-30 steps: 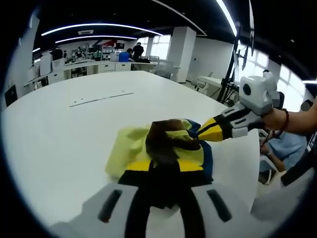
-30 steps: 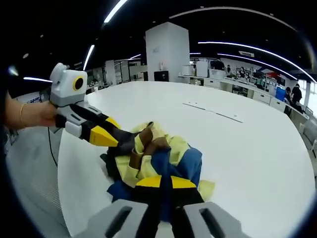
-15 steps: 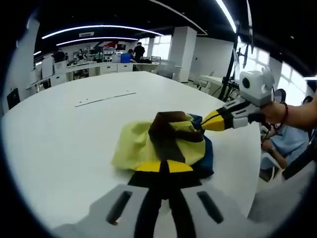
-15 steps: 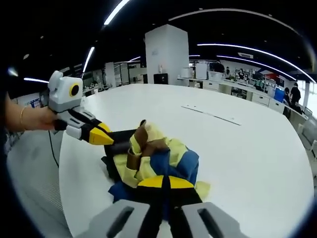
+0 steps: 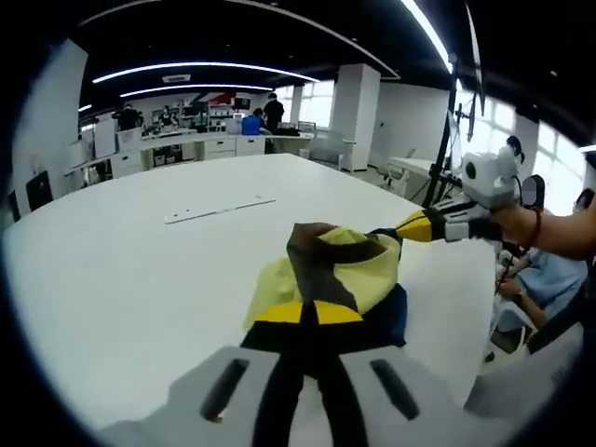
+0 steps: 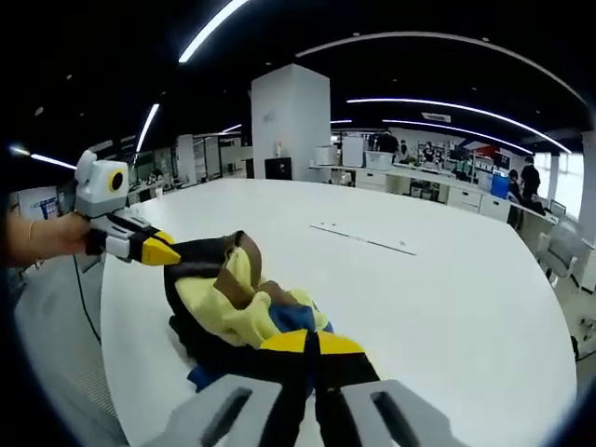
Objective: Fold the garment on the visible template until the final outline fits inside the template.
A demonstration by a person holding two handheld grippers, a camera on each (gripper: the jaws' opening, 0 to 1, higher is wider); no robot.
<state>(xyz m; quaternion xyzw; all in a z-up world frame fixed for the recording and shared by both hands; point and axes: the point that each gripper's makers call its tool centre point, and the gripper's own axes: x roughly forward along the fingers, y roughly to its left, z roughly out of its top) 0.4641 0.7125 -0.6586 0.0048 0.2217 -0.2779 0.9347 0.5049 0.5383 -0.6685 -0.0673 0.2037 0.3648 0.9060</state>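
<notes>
The garment (image 5: 328, 272) is soft matt cloth, crumpled into loose folds, with yellow, brown, dark and blue panels that take no shine. The table (image 5: 140, 270) has a smooth white top with a faint satin sheen under the ceiling strip lights (image 6: 447, 101). The left gripper (image 5: 310, 315) looks like hard moulded plastic: pale grey matt body, black jaws, yellow tips with a slight gloss. The right gripper (image 6: 310, 343) has the same grey, black and yellow plastic finish. The far pillar (image 6: 290, 121) looks like flat matt white paint
</notes>
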